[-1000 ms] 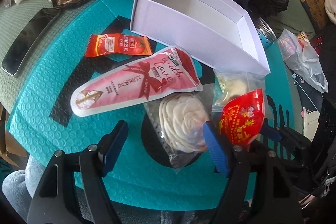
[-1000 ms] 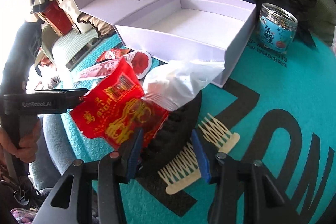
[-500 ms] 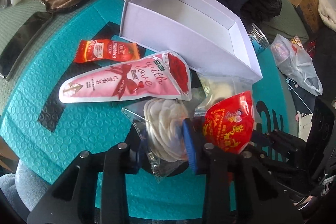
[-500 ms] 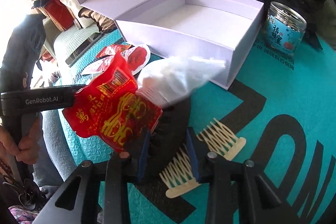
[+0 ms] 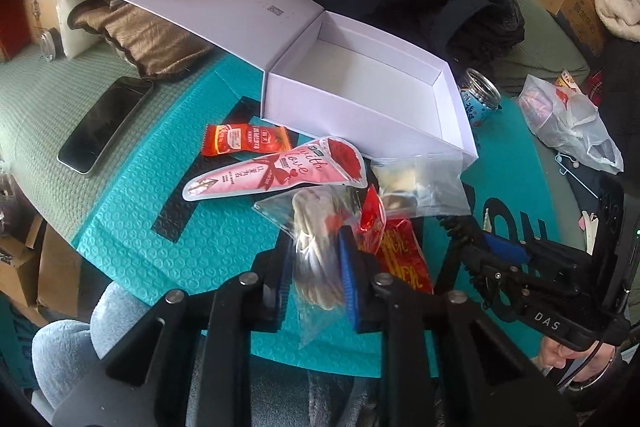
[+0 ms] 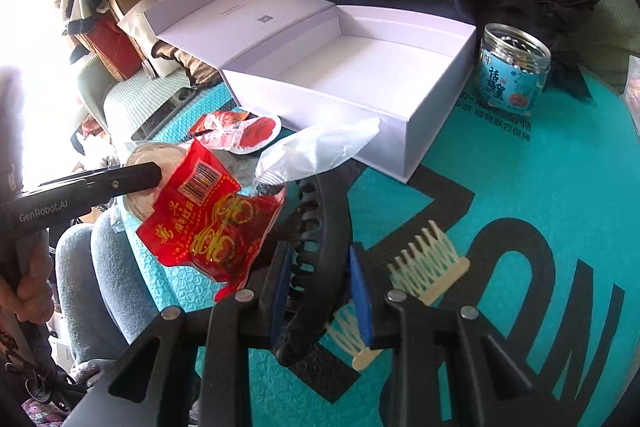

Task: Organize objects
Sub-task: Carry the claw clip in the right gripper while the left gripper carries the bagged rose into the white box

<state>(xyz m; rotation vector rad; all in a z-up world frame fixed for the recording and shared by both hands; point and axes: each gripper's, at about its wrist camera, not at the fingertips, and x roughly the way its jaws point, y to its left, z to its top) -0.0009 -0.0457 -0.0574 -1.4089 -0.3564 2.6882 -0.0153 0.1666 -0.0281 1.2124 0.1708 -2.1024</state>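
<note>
Our left gripper (image 5: 316, 267) is closed on the clear bag of white discs (image 5: 312, 227), lifted over the teal mat (image 5: 132, 211). Our right gripper (image 6: 320, 287) clamps the black comb (image 6: 320, 227). The bag seems light and slippery, so we hold it at the middle.

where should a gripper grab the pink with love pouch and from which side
Take the pink pouch at its narrow pointed tail, the end away from the white box, coming in from the open mat side. It lies flat and tapers there, so the fingers can span it; the wide rose end is crowded by the clear bag and the box wall.
</note>
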